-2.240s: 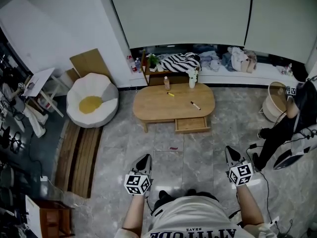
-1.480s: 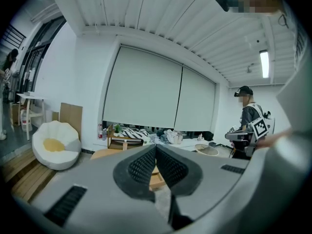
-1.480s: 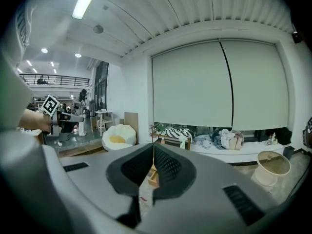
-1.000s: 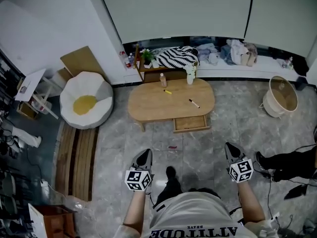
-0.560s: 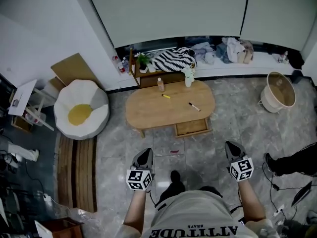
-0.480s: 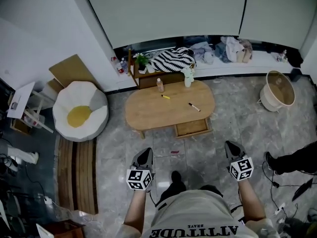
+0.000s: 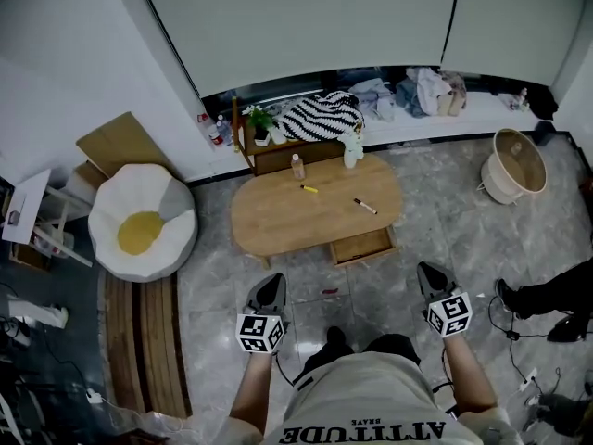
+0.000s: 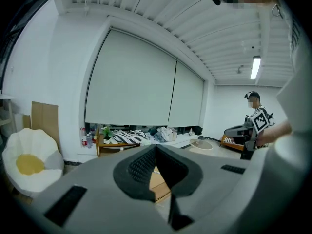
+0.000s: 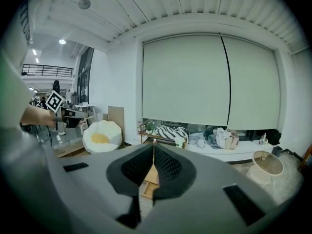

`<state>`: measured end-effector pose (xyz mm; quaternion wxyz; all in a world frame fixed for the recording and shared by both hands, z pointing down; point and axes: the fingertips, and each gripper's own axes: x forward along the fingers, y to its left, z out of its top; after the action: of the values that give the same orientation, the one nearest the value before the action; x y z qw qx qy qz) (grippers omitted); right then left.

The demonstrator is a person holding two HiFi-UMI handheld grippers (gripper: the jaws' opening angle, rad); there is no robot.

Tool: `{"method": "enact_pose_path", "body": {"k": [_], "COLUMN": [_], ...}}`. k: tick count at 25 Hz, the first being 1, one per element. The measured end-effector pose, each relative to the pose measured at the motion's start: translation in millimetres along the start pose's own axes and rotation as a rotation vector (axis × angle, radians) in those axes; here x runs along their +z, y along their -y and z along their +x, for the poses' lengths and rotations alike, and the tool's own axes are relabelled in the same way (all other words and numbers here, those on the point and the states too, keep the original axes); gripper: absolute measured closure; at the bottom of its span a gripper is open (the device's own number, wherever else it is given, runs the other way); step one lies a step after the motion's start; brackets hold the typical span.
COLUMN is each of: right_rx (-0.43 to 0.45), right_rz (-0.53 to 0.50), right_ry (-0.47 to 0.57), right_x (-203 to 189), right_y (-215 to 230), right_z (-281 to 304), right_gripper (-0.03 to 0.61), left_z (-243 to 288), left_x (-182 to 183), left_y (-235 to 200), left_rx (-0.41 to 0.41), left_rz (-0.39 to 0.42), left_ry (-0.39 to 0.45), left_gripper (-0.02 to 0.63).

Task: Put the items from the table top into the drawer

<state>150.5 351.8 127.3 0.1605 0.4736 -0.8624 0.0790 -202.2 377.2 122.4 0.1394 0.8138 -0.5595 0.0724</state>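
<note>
An oval wooden table (image 7: 278,225) stands ahead of me, its drawer (image 7: 362,246) pulled open at the front right. On top lie a yellow marker (image 7: 309,189) and a black marker (image 7: 365,207), with a small bottle (image 7: 297,166) and a white vase of flowers (image 7: 353,151) standing at the back edge. My left gripper (image 7: 271,285) and right gripper (image 7: 428,274) hover over the floor short of the table, both shut and holding nothing. The jaws meet in the left gripper view (image 8: 156,147) and in the right gripper view (image 9: 153,146).
A white beanbag chair with a yellow centre (image 7: 139,233) sits left of the table. A round basket (image 7: 513,164) is at the right. A low shelf with a plant and striped cloth (image 7: 296,123) stands behind the table. Another person's legs (image 7: 547,297) are at the right.
I have walked closer to the table with both grippers carried forward, so the table and drawer sit nearer them. Both pairs of jaws have stayed shut.
</note>
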Motion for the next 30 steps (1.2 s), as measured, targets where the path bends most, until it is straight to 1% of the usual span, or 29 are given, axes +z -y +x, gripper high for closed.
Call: {"method": "enact_pose_path", "body": {"k": [3, 10, 16, 24, 30], "right_rx": [-0.001, -0.005, 0.008, 0.077, 0.14], "right_rz": [-0.003, -0.002, 0.001, -0.008, -0.033], "right_ry": [-0.009, -0.022, -0.028, -0.029, -0.063], "right_x": [2.8, 7.0, 9.0, 21.3, 18.6], "right_y": [-3.6, -4.1, 7.7, 32.4, 62.1], "right_z": [12.7, 32.6, 51.7, 108.9, 152.4], "right_gripper": [0.558, 0.558, 0.558, 0.558, 0.558], "left_z": [8.6, 24.5, 39.5, 74.8, 115.6], "left_x": [1.8, 3.4, 7.5, 13.8, 15.5], "left_y": [-12.8, -26.7, -31.4, -42.5, -42.2], "left_rx": [-0.003, -0.015, -0.007, 0.044, 0.079], "left_rz": [-0.005, -0.007, -0.014, -0.028, -0.025], "left_ry": [-0.002, -0.015, -0.017, -0.022, -0.028], "left_gripper": [0.594, 0.594, 0.594, 0.594, 0.593]}}
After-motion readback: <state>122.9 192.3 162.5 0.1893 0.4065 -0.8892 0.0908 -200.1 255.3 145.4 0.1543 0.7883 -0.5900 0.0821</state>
